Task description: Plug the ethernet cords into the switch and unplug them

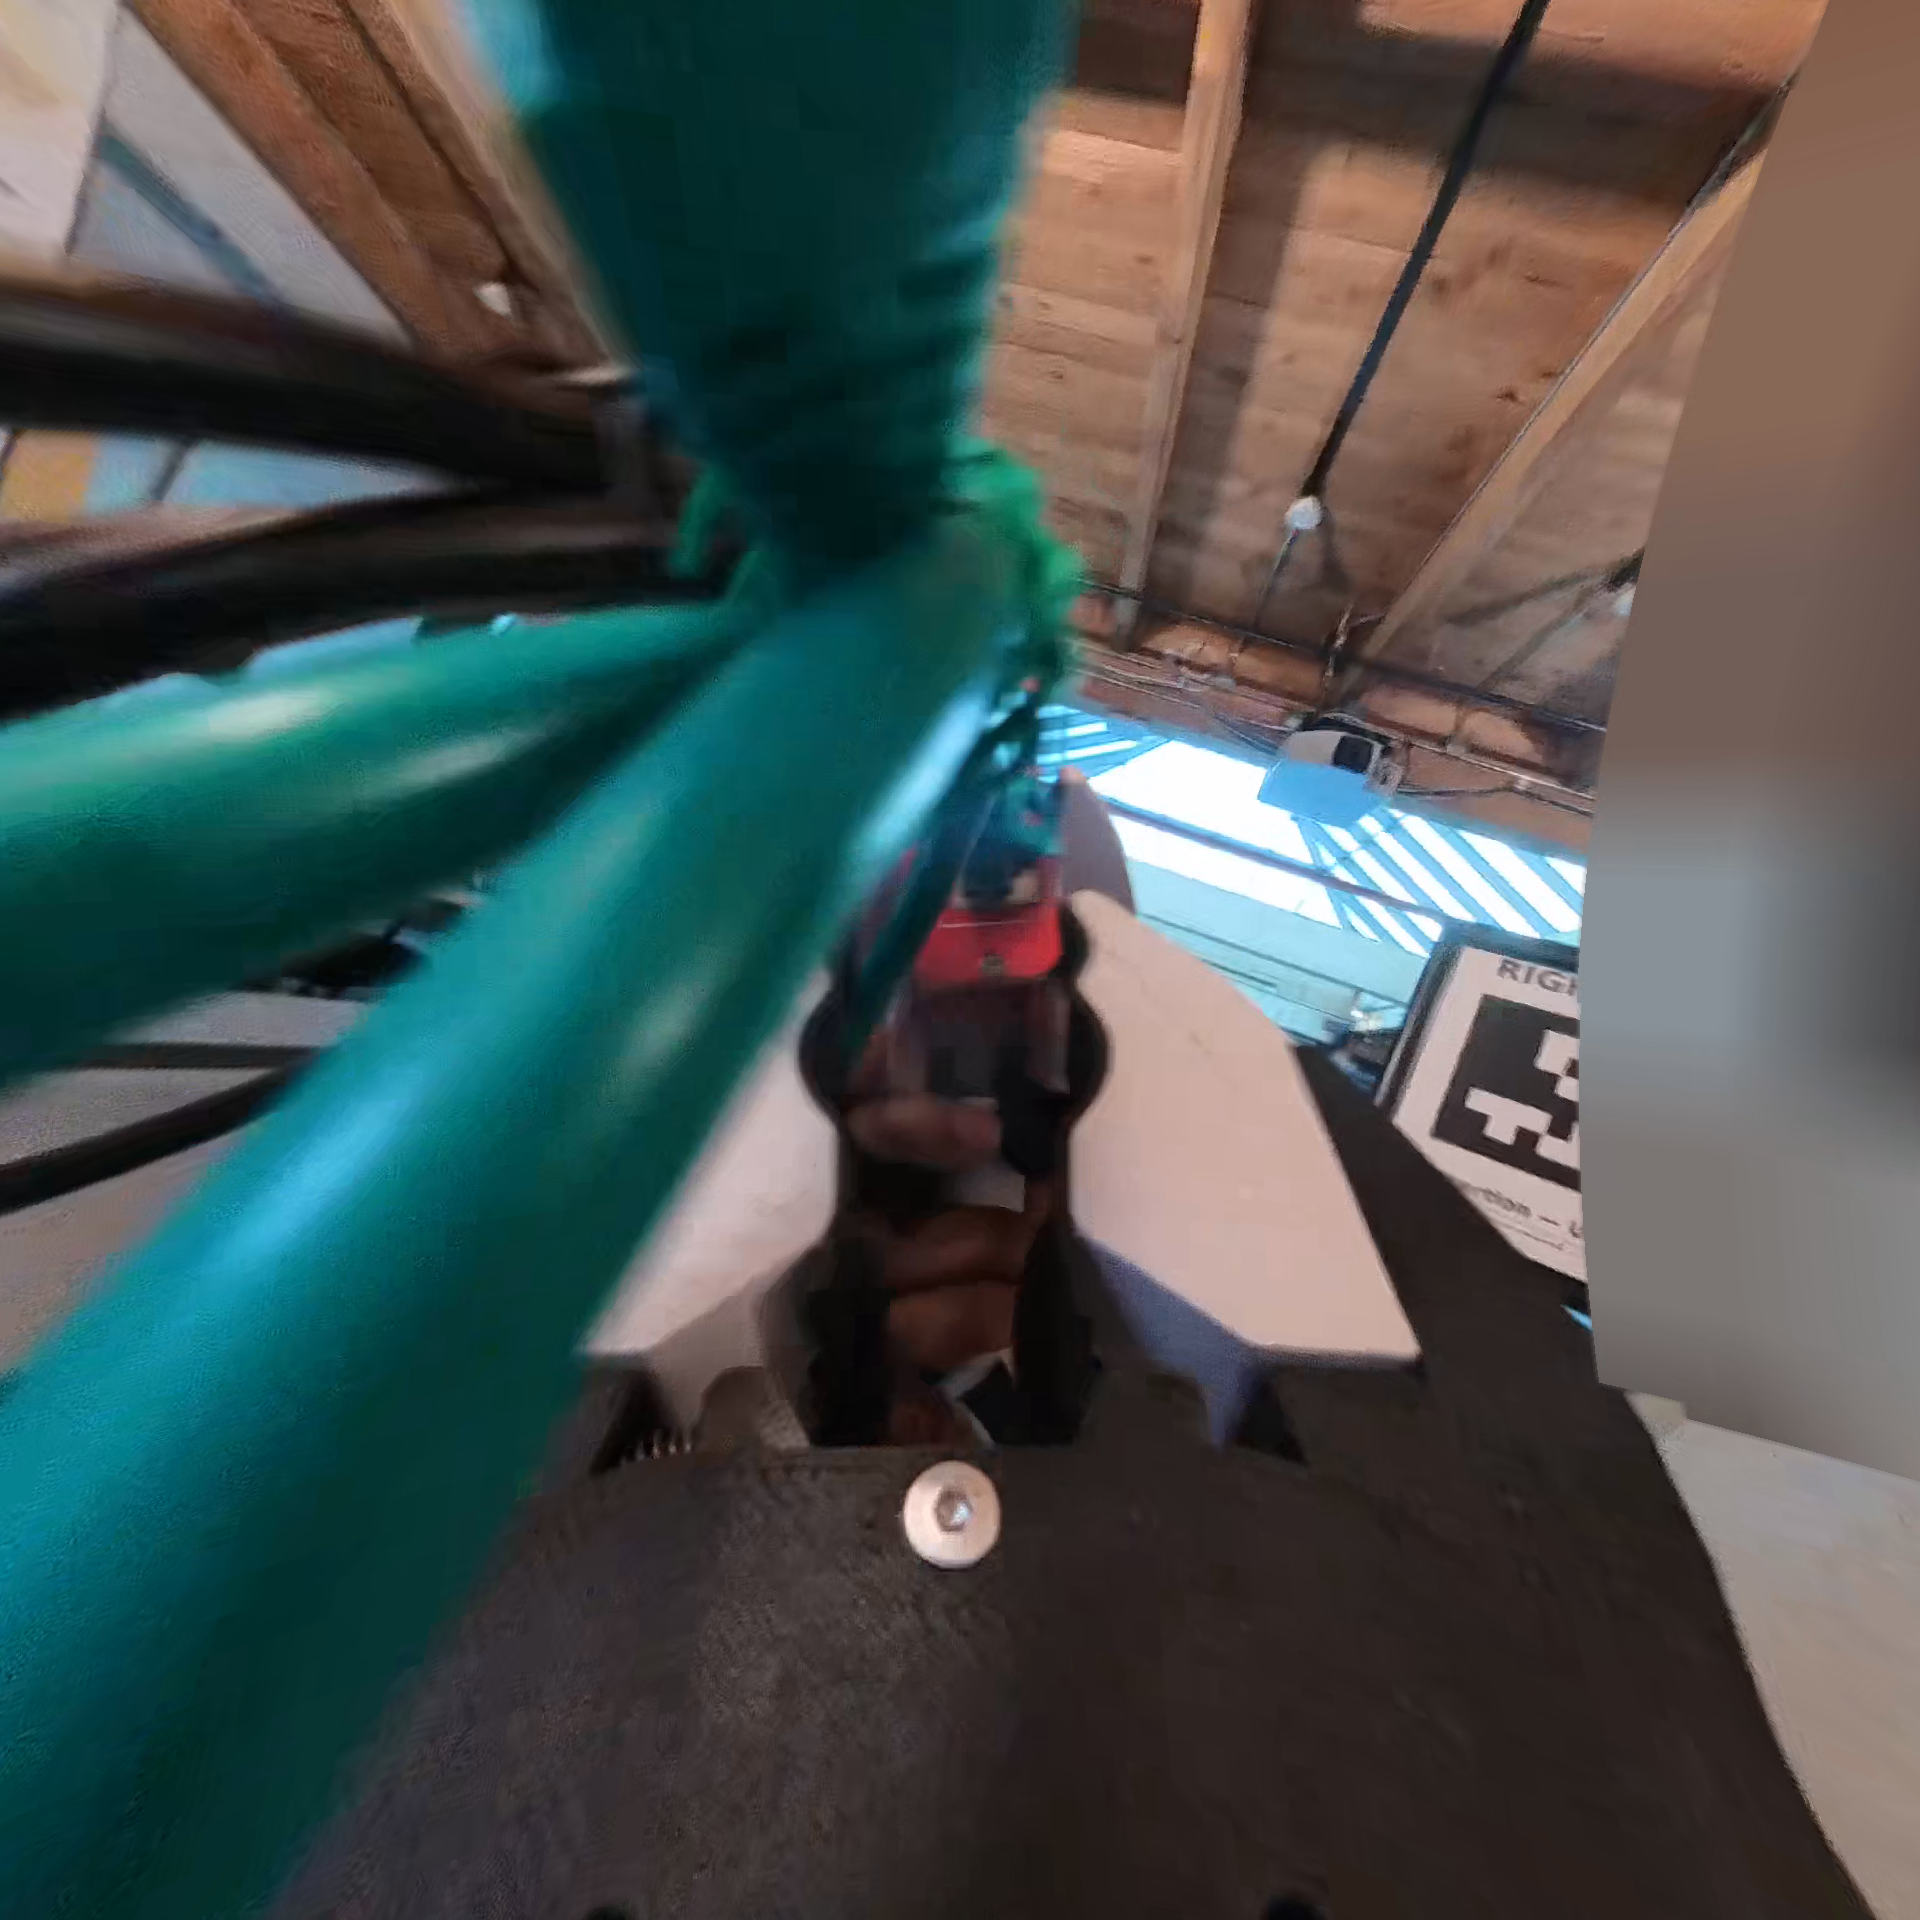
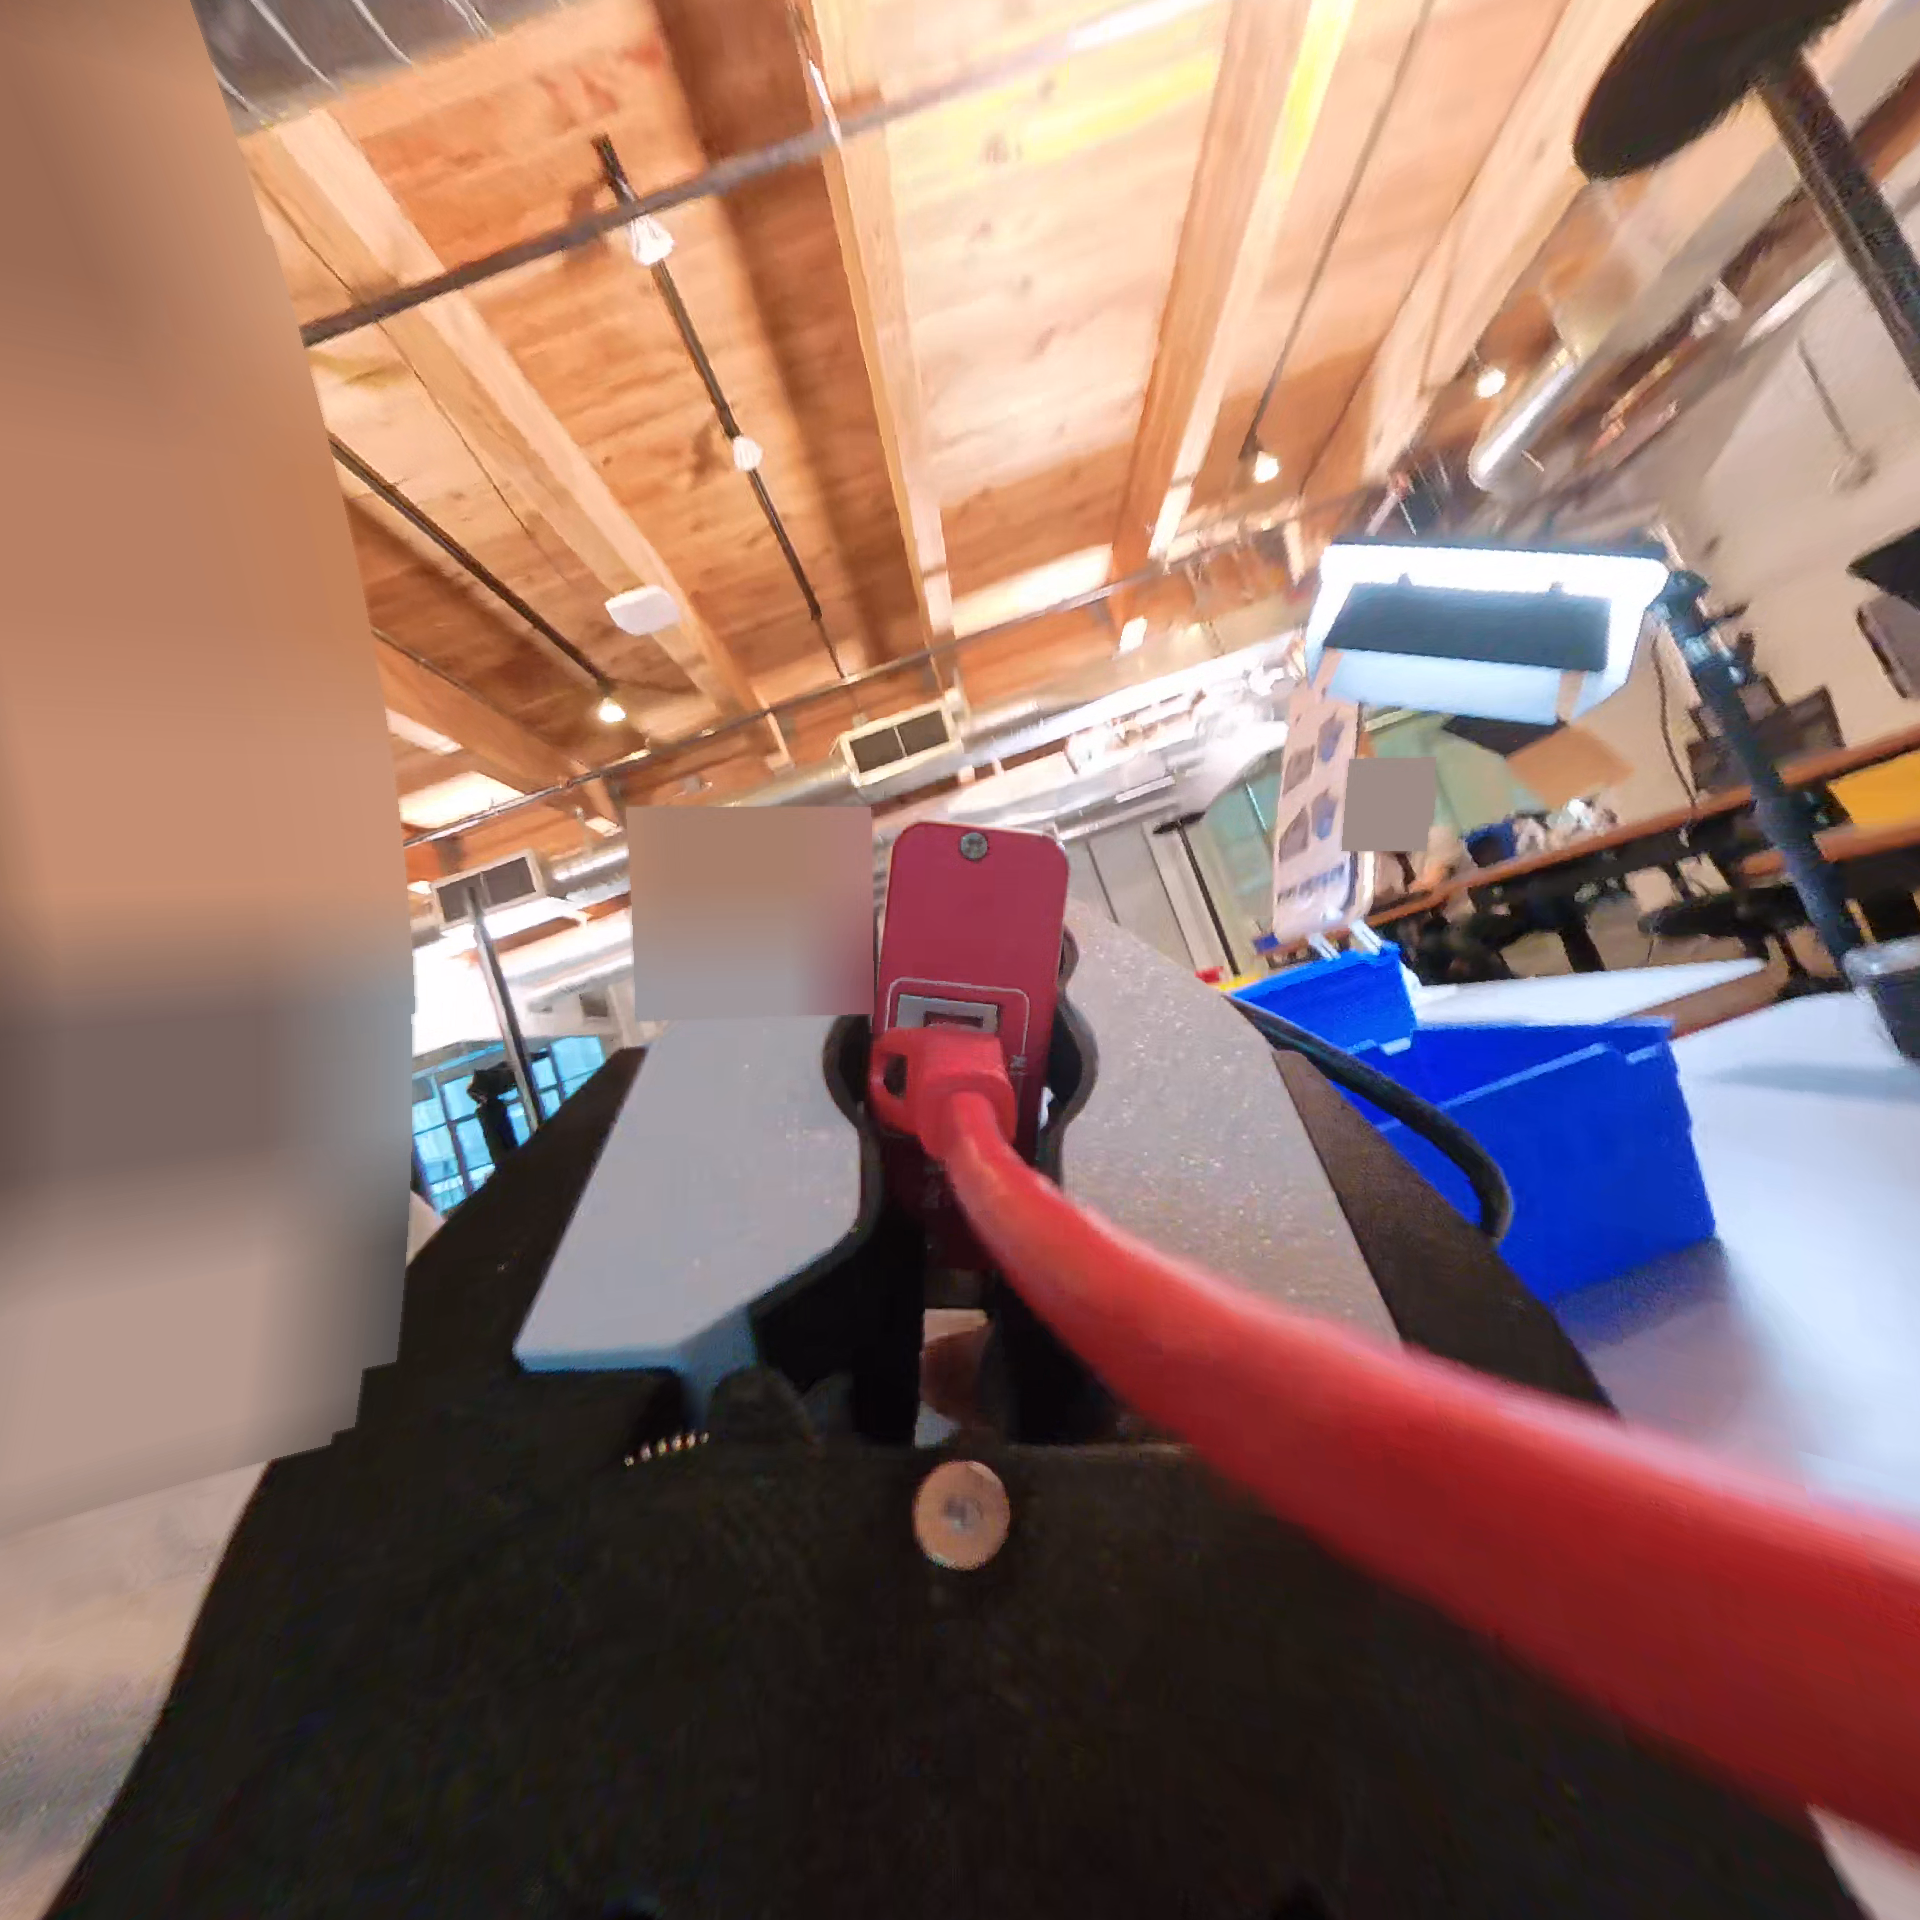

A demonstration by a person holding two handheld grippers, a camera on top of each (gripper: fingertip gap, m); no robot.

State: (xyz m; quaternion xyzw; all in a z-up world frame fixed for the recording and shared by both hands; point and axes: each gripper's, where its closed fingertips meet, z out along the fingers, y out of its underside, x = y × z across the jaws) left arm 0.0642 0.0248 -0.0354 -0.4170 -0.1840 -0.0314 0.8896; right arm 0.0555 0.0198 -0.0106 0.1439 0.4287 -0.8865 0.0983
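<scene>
While both cameras tilt up toward a wooden beamed ceiling (image 2: 790,343), the right hand-held gripper (image 2: 961,1049) has its two grey fingers (image 2: 717,1184) drawn in close around a small red switch (image 2: 971,914), which stands upright between them and rises above the fingertips; a red ethernet cord (image 2: 1351,1423) is seated by its plug in the port on the switch's near face, and from there it curves down and to the right, passing over the right finger and the black gripper body toward the lower right corner; behind that finger sit blue bins (image 2: 1538,1132) on a pale counter (image 2: 1787,1174), with a black cable looping beside them, and a bright light panel (image 2: 1486,623) hangs on a stand farther back; in the left wrist view the left hand-held gripper (image 1: 971,997) is closed to a narrow gap around something red, though blur and the crowding cords make it impossible to tell exactly what it grips; thick green ethernet cords (image 1: 499,1091) sweep across the left half of that view very near the lens, meeting at a knot of green ties (image 1: 831,447), with black cables (image 1: 260,416) behind them; a black-and-white square marker (image 1: 1507,1081) shows at the right, partly hidden
</scene>
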